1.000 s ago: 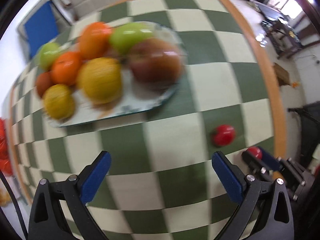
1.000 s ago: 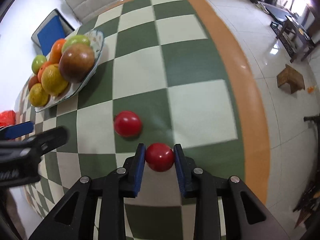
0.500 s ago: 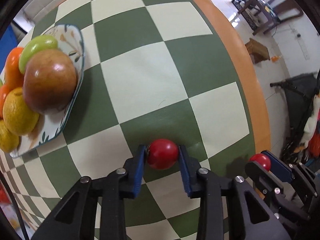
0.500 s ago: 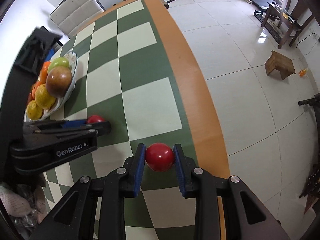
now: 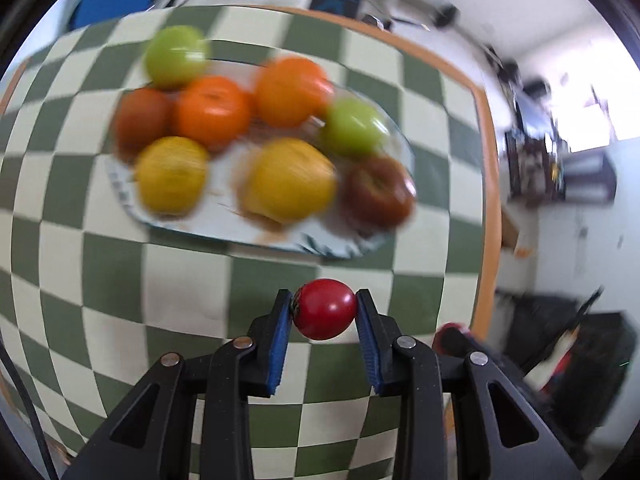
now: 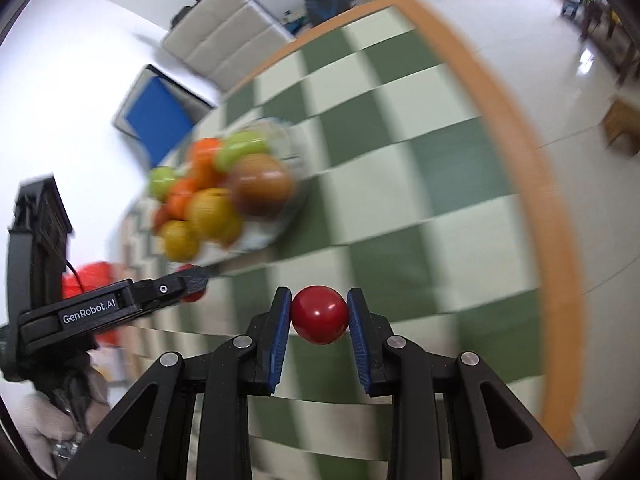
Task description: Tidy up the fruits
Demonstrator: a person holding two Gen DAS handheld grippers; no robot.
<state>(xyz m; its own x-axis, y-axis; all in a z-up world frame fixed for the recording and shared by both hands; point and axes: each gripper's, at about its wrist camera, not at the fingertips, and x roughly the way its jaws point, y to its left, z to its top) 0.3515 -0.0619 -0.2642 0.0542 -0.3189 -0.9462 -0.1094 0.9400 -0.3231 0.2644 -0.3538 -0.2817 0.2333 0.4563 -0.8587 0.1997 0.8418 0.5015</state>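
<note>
My left gripper [image 5: 325, 315] is shut on a small red tomato [image 5: 325, 314] and holds it above the checkered table, just in front of the fruit plate [image 5: 248, 232]. The plate carries green apples, oranges, yellow fruits and red-brown apples, all blurred. My right gripper [image 6: 319, 314] is shut on a second small red fruit [image 6: 319, 314], held above the table to the right of the plate [image 6: 288, 216]. In the right wrist view the left gripper [image 6: 120, 304] reaches in from the left with its tomato [image 6: 192, 294] partly hidden.
The table has an orange rim [image 6: 532, 184], with tiled floor beyond on the right. A blue-seated chair [image 6: 156, 116] and a grey padded chair [image 6: 224, 32] stand behind the table. A red bag [image 6: 88, 280] lies at the left.
The left gripper has lifted its tomato off the table and swung toward the plate, which now lies straight ahead. The right gripper has turned left toward the plate with its red fruit.
</note>
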